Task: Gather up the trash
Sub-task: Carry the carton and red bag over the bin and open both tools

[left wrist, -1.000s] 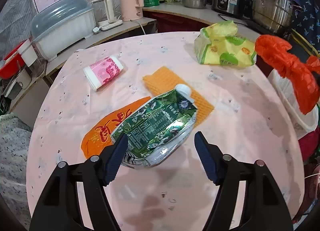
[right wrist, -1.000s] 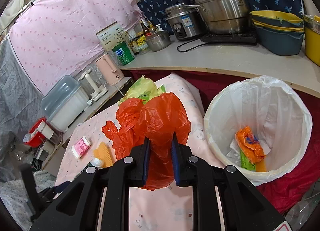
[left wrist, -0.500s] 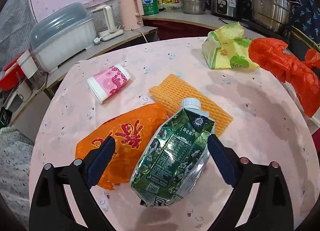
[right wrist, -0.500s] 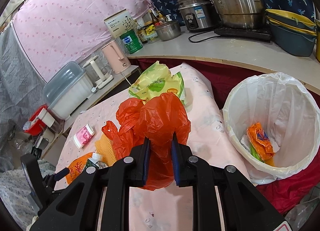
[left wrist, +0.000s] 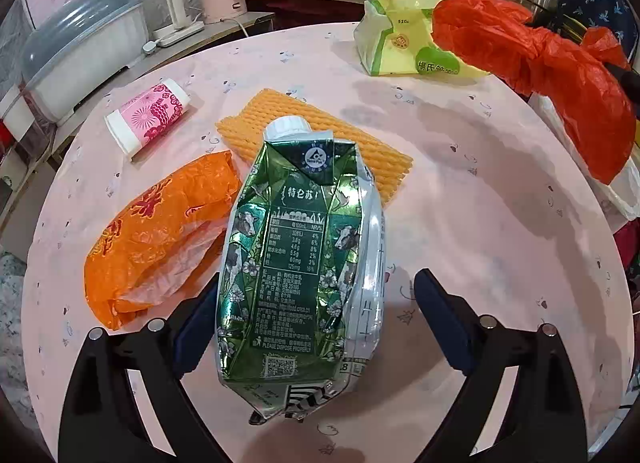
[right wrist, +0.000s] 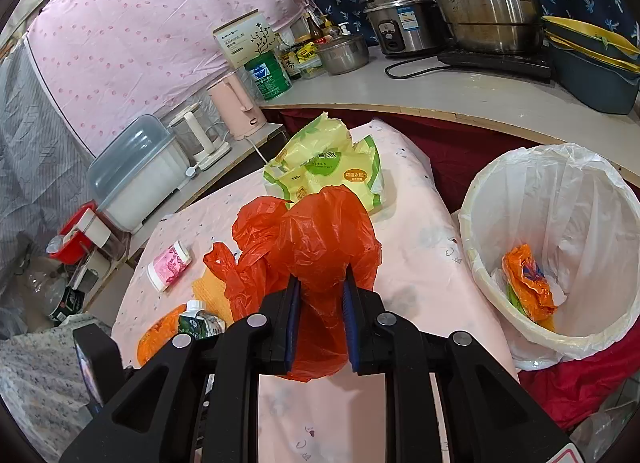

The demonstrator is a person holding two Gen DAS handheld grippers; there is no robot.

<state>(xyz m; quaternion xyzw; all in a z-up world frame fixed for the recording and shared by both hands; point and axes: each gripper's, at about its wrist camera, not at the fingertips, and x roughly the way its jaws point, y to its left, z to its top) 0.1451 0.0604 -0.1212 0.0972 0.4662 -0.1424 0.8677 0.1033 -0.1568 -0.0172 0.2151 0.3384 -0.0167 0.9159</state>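
A crushed green milk carton (left wrist: pixel 304 255) lies on the pink round table (left wrist: pixel 480 223), between the fingers of my open left gripper (left wrist: pixel 316 315). An orange wrapper (left wrist: pixel 160 235), an orange foam net (left wrist: pixel 320 139) and a pink paper cup (left wrist: pixel 148 119) lie around it. My right gripper (right wrist: pixel 320 303) is shut on a red plastic bag (right wrist: pixel 316 247), held above the table's right side; the bag also shows in the left wrist view (left wrist: pixel 552 63). A white-lined trash bin (right wrist: pixel 560 247) with some trash inside stands right of the table.
A yellow-green snack bag (right wrist: pixel 328 171) lies at the table's far edge. Behind it are a counter with steel pots (right wrist: pixel 480 3), a pink kettle (right wrist: pixel 236 103) and a covered dish rack (right wrist: pixel 136 171). A red cloth (right wrist: pixel 568 391) lies around the bin.
My left gripper has moved forward and turned, so the carton now lies between its open fingers. My right gripper, still holding the red bag, has shifted left, away from the bin.
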